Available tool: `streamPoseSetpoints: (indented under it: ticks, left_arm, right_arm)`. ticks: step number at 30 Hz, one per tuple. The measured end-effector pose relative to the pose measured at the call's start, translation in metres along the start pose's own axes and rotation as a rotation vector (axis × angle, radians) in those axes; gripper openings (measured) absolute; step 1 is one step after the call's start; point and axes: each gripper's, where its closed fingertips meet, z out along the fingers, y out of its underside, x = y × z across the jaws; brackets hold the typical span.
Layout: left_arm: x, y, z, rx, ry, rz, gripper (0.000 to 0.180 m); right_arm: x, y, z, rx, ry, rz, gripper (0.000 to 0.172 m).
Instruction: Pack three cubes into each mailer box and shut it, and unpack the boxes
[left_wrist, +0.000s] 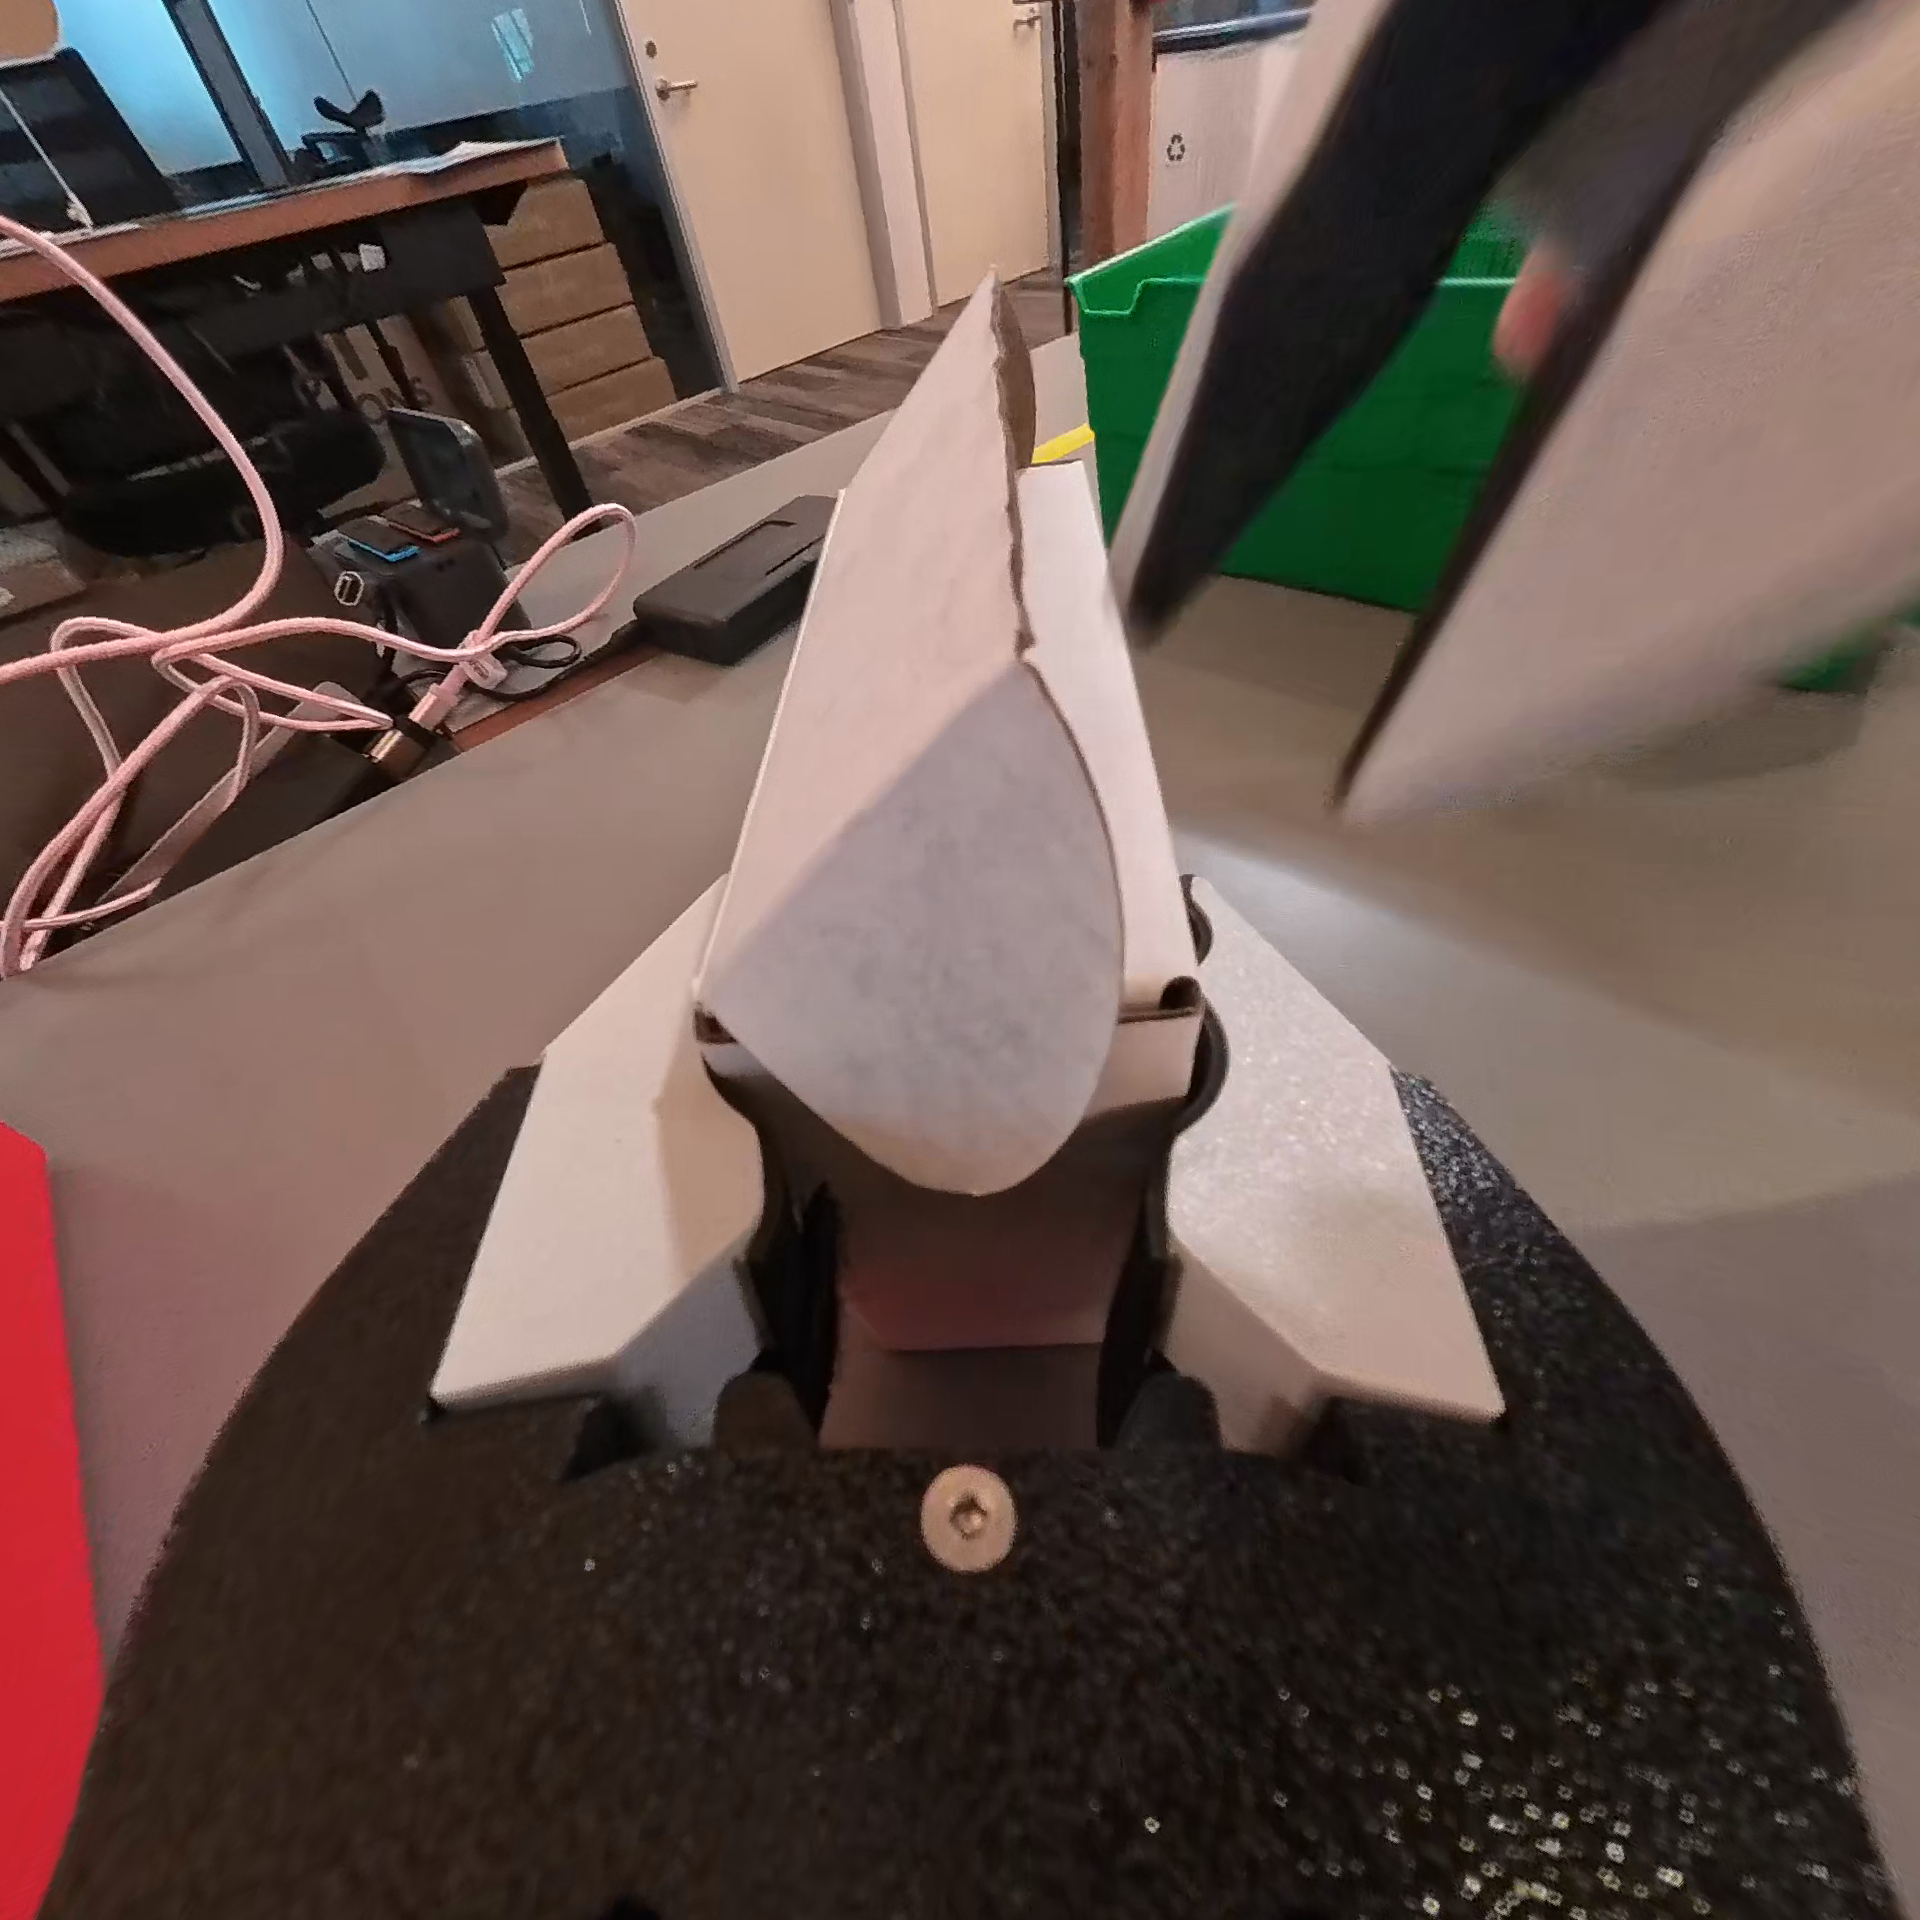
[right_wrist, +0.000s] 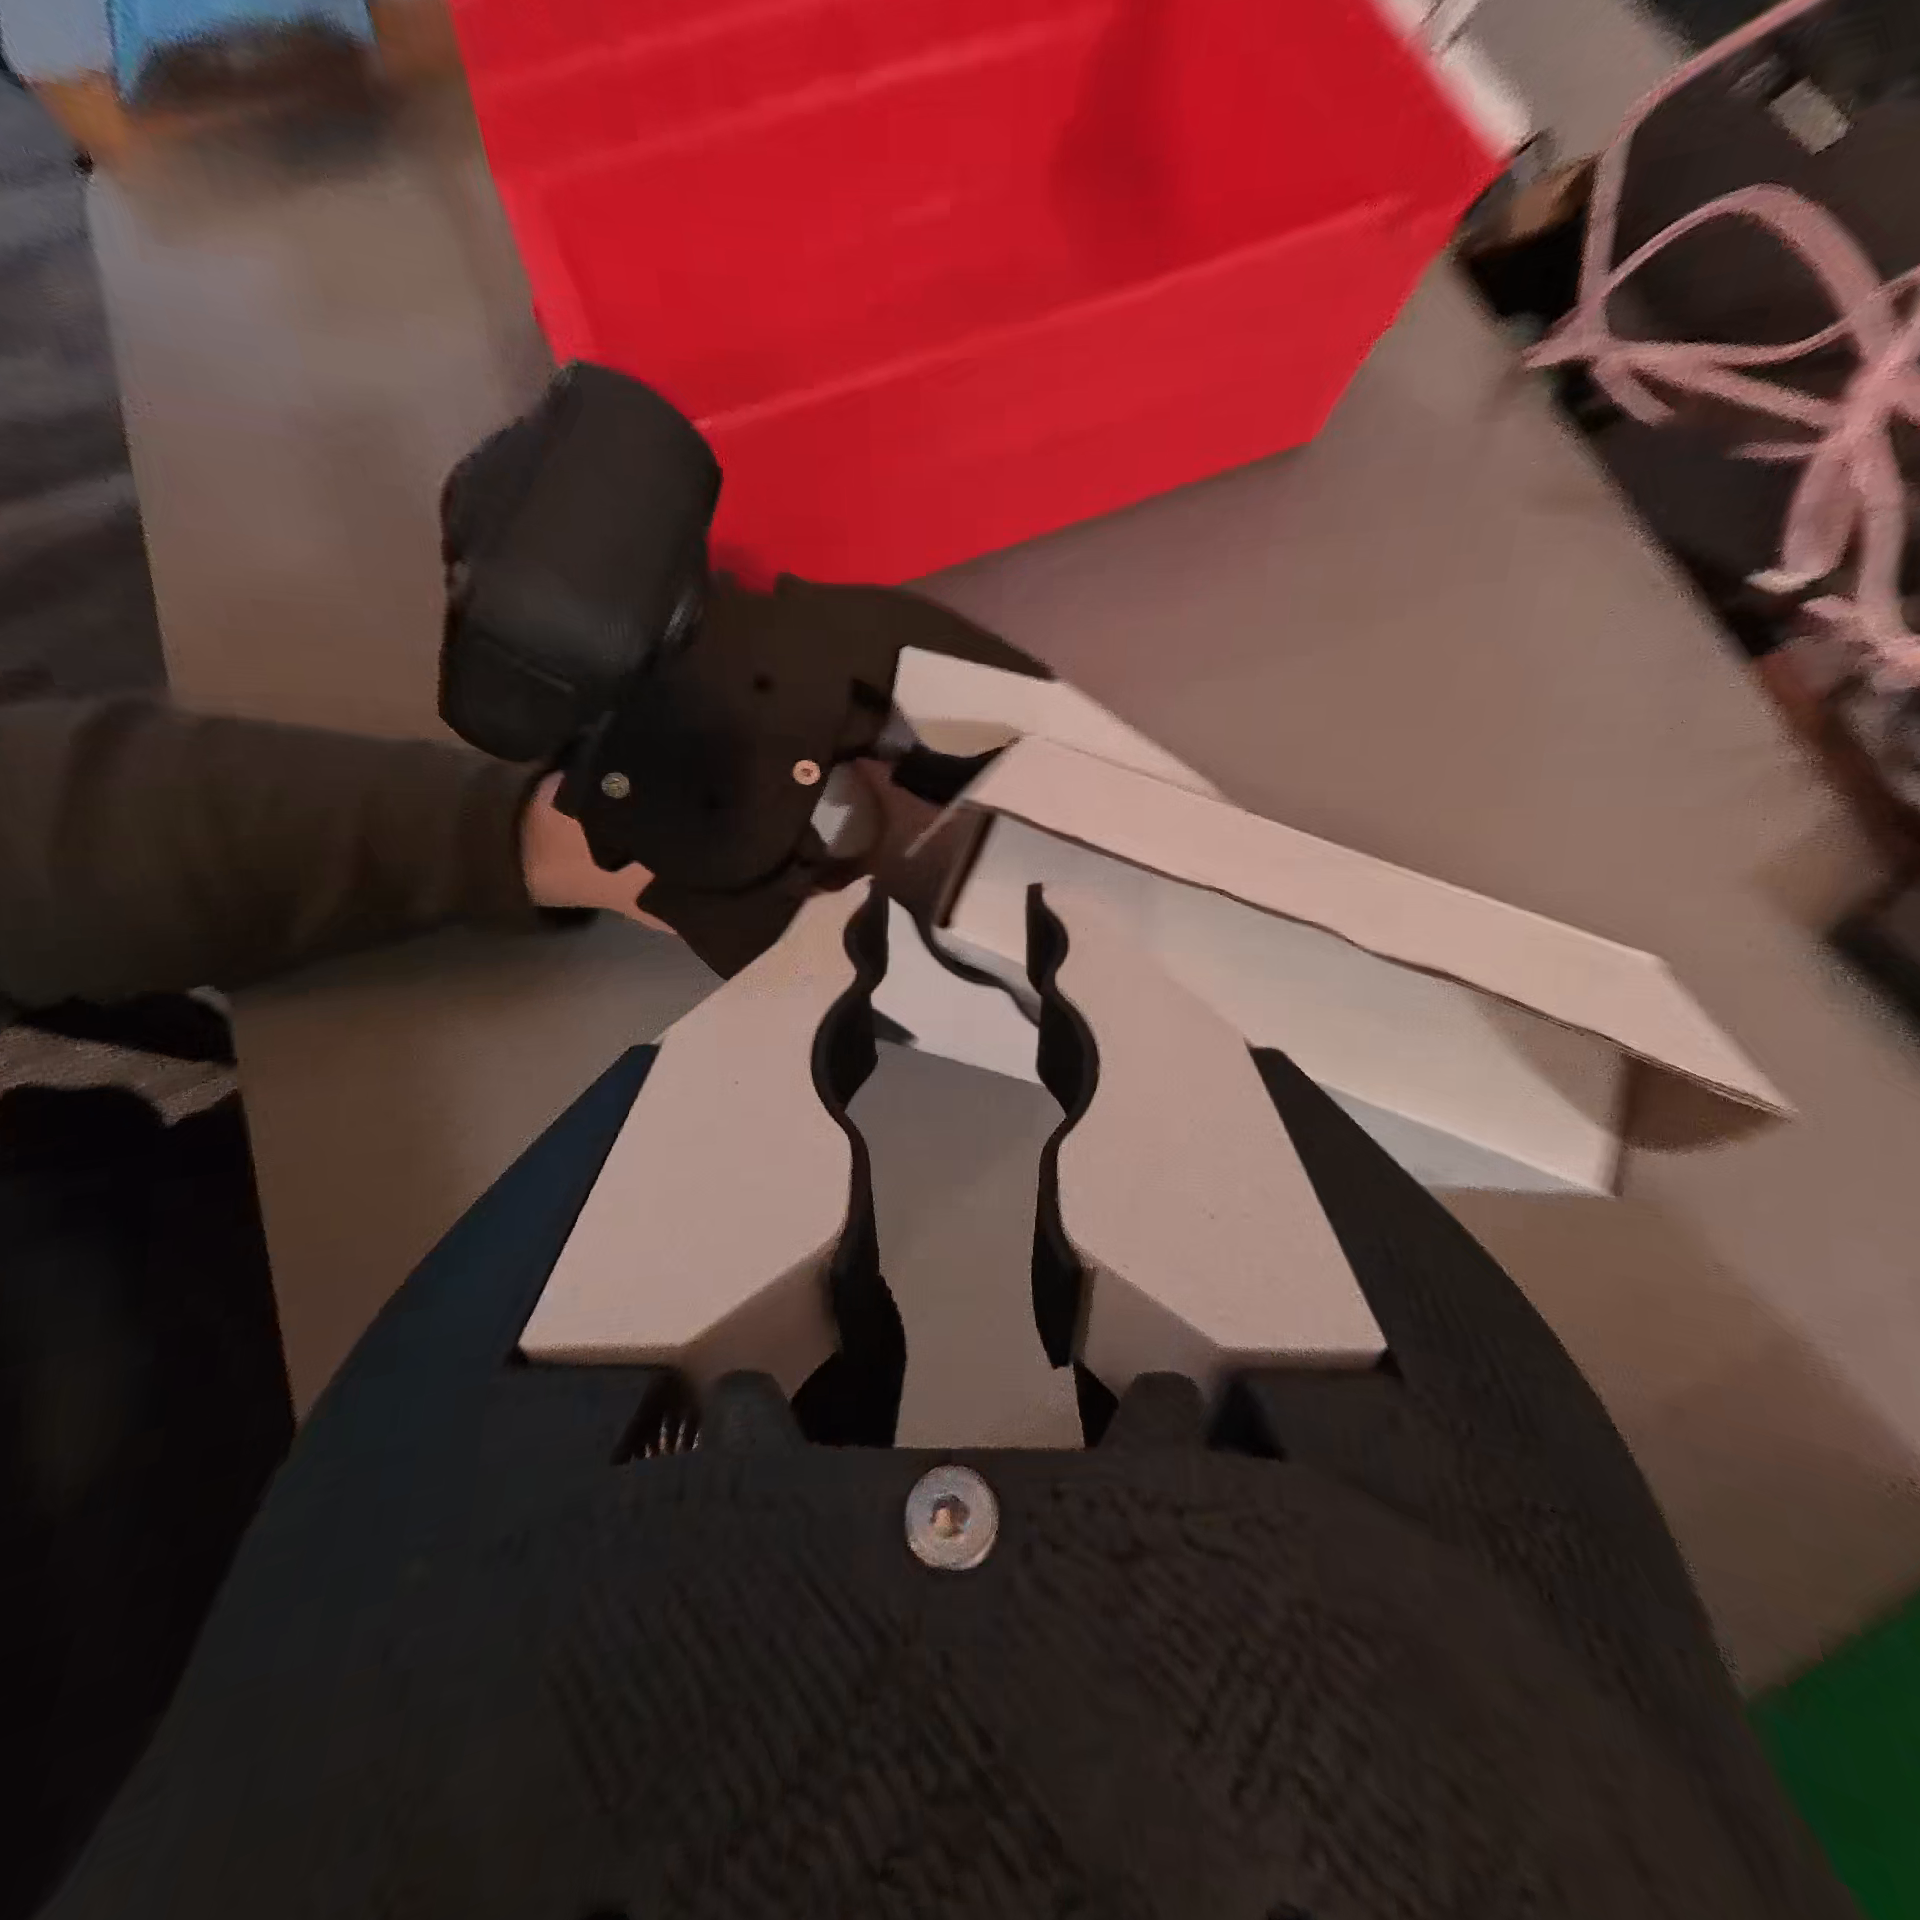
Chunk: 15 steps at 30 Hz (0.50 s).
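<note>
At the left, the left gripper (left_wrist: 940, 997) clamps one end of the flat white cardboard mailer box (left_wrist: 935, 727), its fingers (left_wrist: 623, 1122) spread wide against the box's sides; the box hangs tilted above the grey table (left_wrist: 312, 1039). To the right, the right gripper (right_wrist: 956, 997) is parted and empty beside the box, possibly just short of touching. The cardboard looks light, stiff and crushable, so grip walls, not loose flaps.

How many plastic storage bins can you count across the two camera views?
2. A green plastic bin stands on the grey table beyond the white cardboard mailer box; a red plastic bin stands behind the left tool. Others may lie out of view.
</note>
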Motion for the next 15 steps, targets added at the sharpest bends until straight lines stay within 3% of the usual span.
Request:
streamPoseSetpoints:
  ticks: [5, 8, 15]
  left_arm:
    - [0.001, -0.001, 0.000, 0.000, -0.013, 0.031, 0.078]
    - [0.000, 0.000, -0.001, 0.001, -0.003, 0.016, 0.078]
    - [0.001, 0.000, -0.001, 0.001, 0.001, 0.019, 0.078]
  right_arm:
    - [-0.013, 0.004, 0.035, -0.038, -0.093, 0.051, 0.026]
    - [-0.005, 0.001, 0.036, -0.027, -0.031, 0.023, 0.009]
    - [0.003, -0.007, 0.029, 0.002, 0.069, -0.083, 0.002]
